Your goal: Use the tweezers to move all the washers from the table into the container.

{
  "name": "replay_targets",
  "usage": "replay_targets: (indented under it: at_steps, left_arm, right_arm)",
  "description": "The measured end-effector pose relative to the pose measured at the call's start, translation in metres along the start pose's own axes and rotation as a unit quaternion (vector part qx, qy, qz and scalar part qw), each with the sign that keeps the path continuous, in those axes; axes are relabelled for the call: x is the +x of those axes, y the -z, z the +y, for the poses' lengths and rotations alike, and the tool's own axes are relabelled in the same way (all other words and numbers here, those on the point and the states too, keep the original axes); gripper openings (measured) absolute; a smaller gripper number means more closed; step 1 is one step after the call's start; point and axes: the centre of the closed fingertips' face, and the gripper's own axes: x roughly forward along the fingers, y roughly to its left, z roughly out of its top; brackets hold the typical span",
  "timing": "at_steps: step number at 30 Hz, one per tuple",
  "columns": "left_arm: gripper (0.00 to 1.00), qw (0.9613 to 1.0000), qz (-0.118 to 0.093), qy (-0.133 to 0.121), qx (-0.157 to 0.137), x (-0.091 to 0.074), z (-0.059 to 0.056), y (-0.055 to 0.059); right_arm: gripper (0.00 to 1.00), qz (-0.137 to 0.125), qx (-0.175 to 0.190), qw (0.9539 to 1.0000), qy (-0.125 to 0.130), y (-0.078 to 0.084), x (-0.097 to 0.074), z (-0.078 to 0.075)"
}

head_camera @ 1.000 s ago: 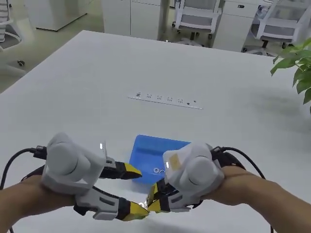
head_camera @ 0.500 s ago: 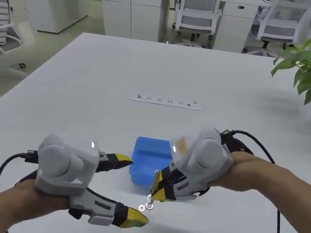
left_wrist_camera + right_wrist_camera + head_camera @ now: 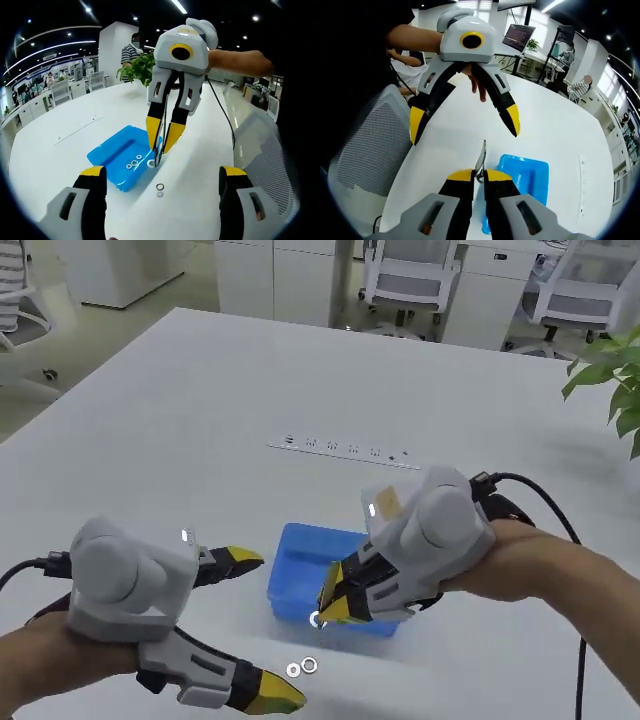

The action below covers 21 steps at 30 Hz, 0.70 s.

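Observation:
My right gripper (image 3: 333, 605) is shut on thin metal tweezers (image 3: 158, 147), which point down at the front edge of the blue container (image 3: 300, 558). A small washer (image 3: 317, 620) sits at the tweezers' tip. Two more washers (image 3: 301, 668) lie on the white table just in front of the container. In the left gripper view a few washers (image 3: 133, 162) rest inside the container (image 3: 112, 152). My left gripper (image 3: 265, 630) stands open to the left, with nothing between its jaws. The right gripper view shows the tweezers (image 3: 481, 159) between its shut jaws.
A strip of sockets (image 3: 340, 450) is set into the table (image 3: 200, 410) beyond the container. Office chairs (image 3: 400, 280) stand past the far edge, and a green plant (image 3: 610, 380) leans in at the right. A person (image 3: 131, 50) stands in the background.
My right gripper has risen with the tweezers from the washers on the table to the container's front edge. The left gripper has drawn back to the left.

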Motion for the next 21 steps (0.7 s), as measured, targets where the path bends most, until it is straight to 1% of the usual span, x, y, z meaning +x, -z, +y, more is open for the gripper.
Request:
replay_targets:
  at_steps: [4,12,21]
  left_arm:
    - [0.99,1.0000,0.000,-0.005,-0.001,-0.001,0.003,0.000]
    - [0.99,1.0000,0.001,-0.007,-0.004,-0.003,0.004,0.002]
    - [0.99,0.9999,-0.001,-0.011,-0.004,-0.006,0.009,0.001]
  right_arm:
    - [0.08,0.000,-0.003,1.0000,0.004,-0.001,-0.001,-0.008]
    - [0.08,0.002,-0.009,0.9999,0.010,0.000,0.000,-0.025]
    - [0.08,0.005,-0.016,0.9997,0.016,0.002,0.008,-0.042]
